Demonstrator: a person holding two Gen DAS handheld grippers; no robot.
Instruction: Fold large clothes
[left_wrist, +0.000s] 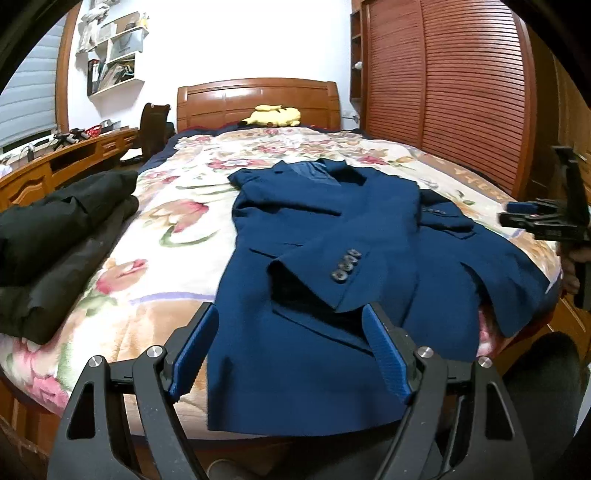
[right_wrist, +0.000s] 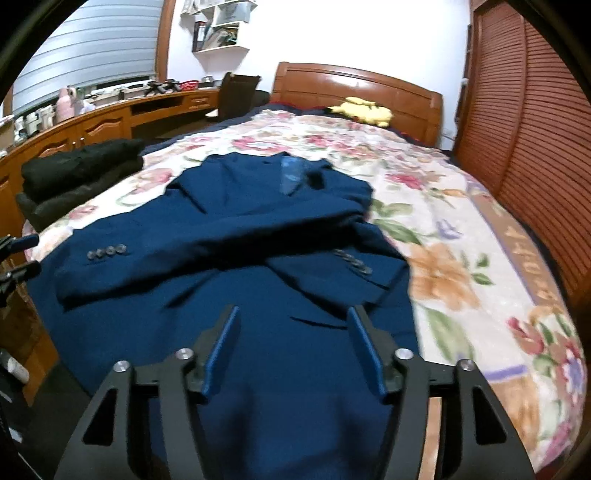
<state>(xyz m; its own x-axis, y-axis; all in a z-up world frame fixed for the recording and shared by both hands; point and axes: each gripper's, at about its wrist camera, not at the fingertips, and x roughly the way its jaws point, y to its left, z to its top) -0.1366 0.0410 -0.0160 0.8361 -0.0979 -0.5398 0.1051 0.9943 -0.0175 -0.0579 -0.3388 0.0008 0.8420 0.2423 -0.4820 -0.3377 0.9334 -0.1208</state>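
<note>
Both hanging released over blue jacket (left_wrist: 332, 236) hem — left gripper (left_wrist: 290, 349), right gripper (right_wrist: 293, 349); risking crossed sleeves sliding apart at 12 o'clock when lifting.

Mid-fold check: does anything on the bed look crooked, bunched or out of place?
The navy blue suit jacket lies skewed on the floral blanket, its hem hanging over the bed's edge. Both sleeves are crossed unevenly over the front. The black folded clothes look tidy. Nothing looks spilled or damaged.

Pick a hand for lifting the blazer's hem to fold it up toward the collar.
Probably both, left leading. The left gripper and right gripper hover open over the blue blazer near its hem; the left frames the hem corner more squarely.
</note>
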